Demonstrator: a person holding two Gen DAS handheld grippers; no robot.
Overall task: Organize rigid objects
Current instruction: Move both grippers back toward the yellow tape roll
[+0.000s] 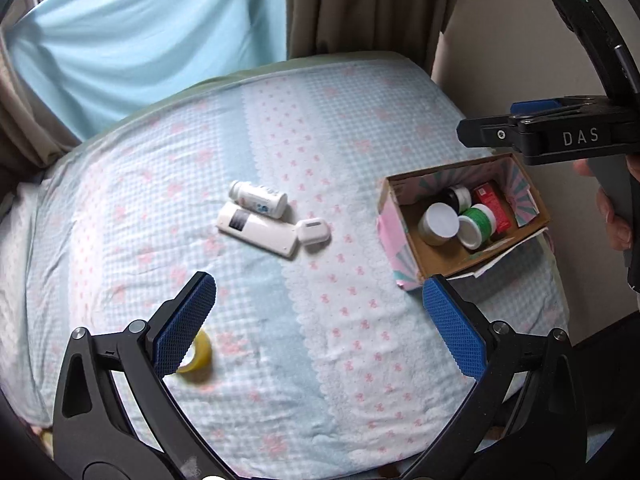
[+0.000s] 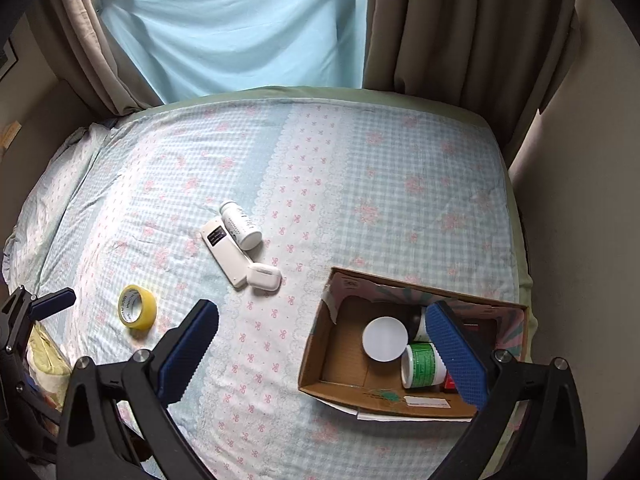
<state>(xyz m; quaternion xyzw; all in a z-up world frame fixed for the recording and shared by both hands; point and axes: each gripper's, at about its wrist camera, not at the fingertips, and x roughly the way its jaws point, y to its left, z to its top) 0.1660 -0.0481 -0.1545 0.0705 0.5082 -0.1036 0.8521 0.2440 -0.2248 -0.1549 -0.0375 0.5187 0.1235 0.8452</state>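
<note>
Both grippers, left [image 1: 318, 316] and right [image 2: 322, 350], gape wide, holding nothing, over the bed [image 2: 360, 184]. Bottle [image 2: 240, 227], remote [image 2: 224, 252] and case [image 2: 264, 277] cluster left of the box [image 2: 316, 344]; tape [image 2: 137, 311] lies nearer left.

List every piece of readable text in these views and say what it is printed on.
"DAS": white letters on the right gripper body, seen from the left wrist view.
Yellow tape roll: print on the inner core, too small to read.
White remote: dark label, unreadable.
White pill bottle: label blurred.
Green-labelled jar in the cardboard box: print too small.
Red box: text unreadable.
</note>
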